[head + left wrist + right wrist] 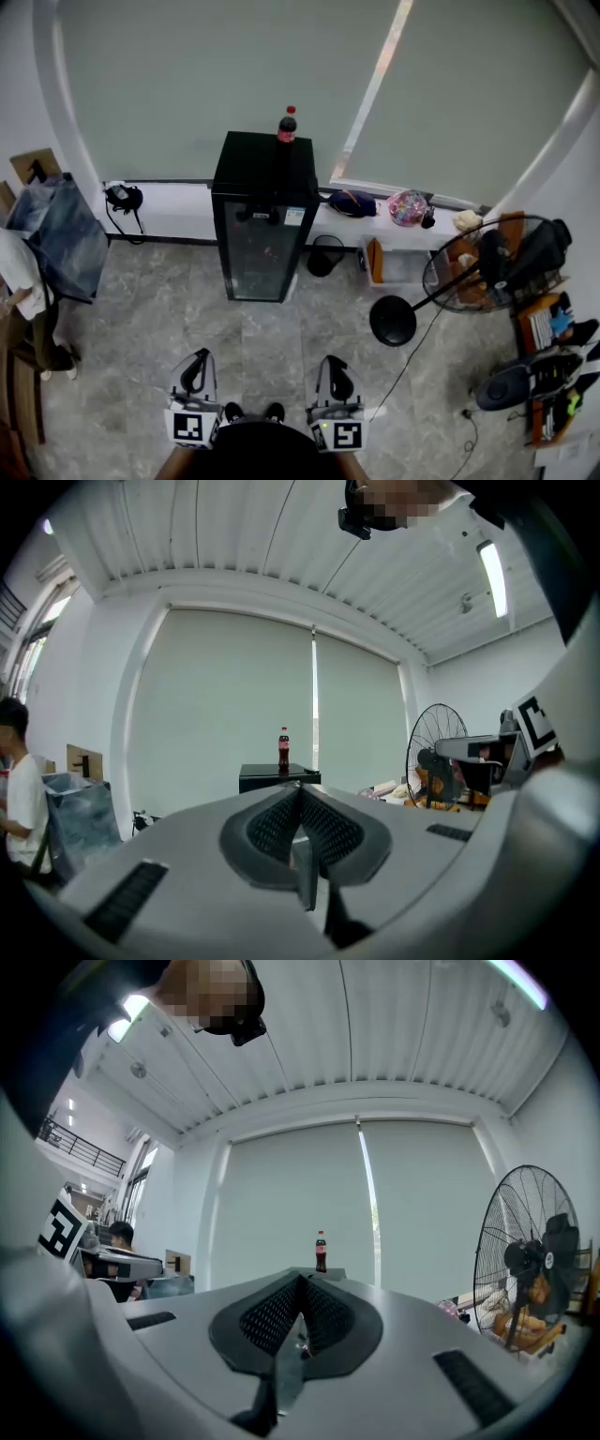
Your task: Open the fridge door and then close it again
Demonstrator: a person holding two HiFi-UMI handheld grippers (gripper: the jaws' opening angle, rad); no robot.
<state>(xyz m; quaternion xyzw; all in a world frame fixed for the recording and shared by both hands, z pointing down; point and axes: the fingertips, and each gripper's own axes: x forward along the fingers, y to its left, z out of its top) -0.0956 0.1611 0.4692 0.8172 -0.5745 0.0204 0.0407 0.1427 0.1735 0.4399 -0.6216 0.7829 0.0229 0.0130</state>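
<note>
A small black fridge (262, 225) with a glass door stands against the far wall, door shut, a cola bottle (287, 125) on its top. The bottle (283, 749) and fridge top (277, 776) show far ahead in the left gripper view; the bottle (321, 1252) shows likewise in the right gripper view. My left gripper (196, 367) and right gripper (337, 376) are held level near my body, well short of the fridge. Both have their jaws together with nothing between them (300, 789) (302, 1283).
A standing fan (478, 267) with its round base (392, 321) is at the right, its cord across the floor. A black bin (324, 255) sits right of the fridge. Bags lie on the window ledge (394, 206). A person (23, 281) and clutter are at the left.
</note>
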